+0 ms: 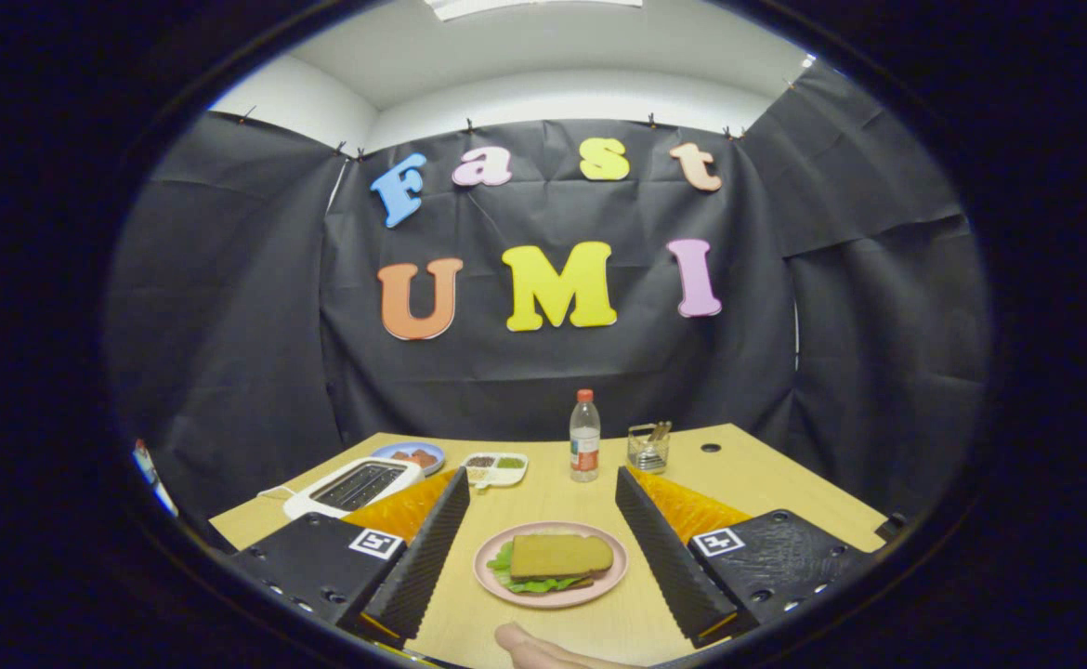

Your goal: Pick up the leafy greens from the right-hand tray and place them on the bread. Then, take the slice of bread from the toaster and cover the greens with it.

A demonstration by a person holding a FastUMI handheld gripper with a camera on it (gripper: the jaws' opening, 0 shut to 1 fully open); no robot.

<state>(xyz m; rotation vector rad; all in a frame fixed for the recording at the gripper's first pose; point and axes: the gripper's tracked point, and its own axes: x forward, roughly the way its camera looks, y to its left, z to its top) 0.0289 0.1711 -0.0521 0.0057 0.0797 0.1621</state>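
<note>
1. while the gripper (543, 557) stands wide open and holds nothing, the pink plate (497, 578) lies between its fingers.
2. on the plate, a bread slice (560, 555) covers the leafy greens (527, 583).
3. left beyond the plate sits the toaster (352, 486).

Tongs (543, 548) spread wide, nothing held — the pink plate (599, 585) with its sandwich (557, 557) sits in the open gap between the fingers, untouched by either. Beyond the plate, bare counter (543, 502) runs to a bottle (584, 437) and a glass holder (648, 448) standing side by side. Left of that lane: a toaster (353, 485), a small divided tray (495, 467), a blue plate (411, 455). A fingertip (530, 643) lies on the counter just behind the pink plate.
</note>
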